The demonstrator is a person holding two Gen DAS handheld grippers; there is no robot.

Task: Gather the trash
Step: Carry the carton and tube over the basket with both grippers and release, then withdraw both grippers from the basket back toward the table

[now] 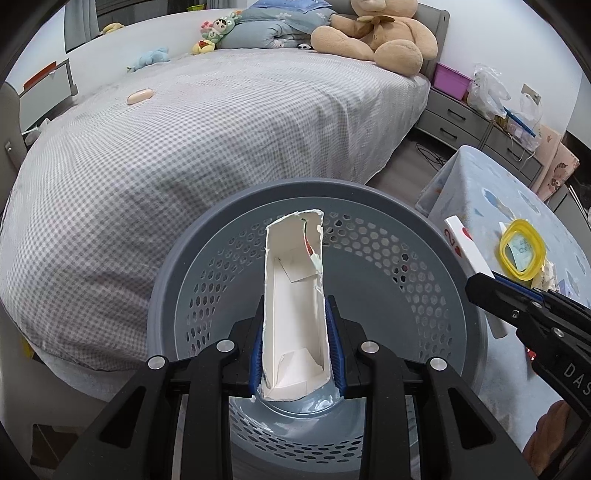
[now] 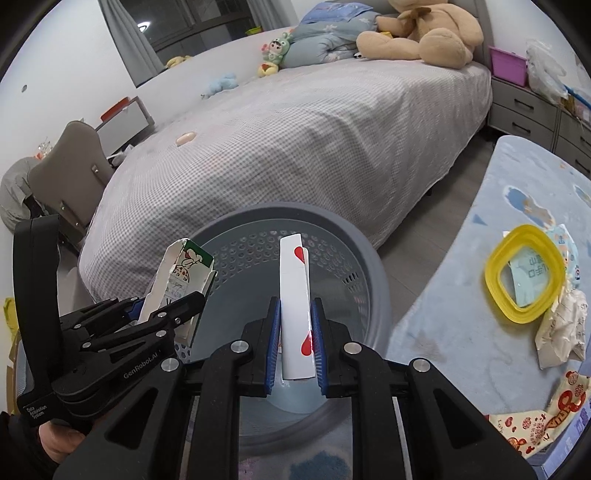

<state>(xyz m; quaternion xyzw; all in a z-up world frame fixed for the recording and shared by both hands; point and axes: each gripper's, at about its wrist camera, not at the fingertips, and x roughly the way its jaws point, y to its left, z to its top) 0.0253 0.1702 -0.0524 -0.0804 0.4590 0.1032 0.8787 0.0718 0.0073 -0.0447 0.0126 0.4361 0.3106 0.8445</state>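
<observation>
Left gripper (image 1: 295,350) pinches a torn carton (image 1: 293,295); right gripper (image 2: 295,347) pinches a white box (image 2: 294,306) over the basket (image 1: 369,192).

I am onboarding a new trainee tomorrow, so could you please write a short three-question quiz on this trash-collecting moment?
1. True or false: the left gripper is shut on a torn-open carton.
2. Multiple choice: what does the right gripper hold? A) a yellow ring B) a white card box with red hearts C) a teddy bear
3. Fill in: both held items hang over the open grey ____.

Key:
1. True; its blue pads press both sides of the carton.
2. B; the yellow ring lies on the blue-covered table and the teddy bear sits on the bed.
3. Basket.
</observation>
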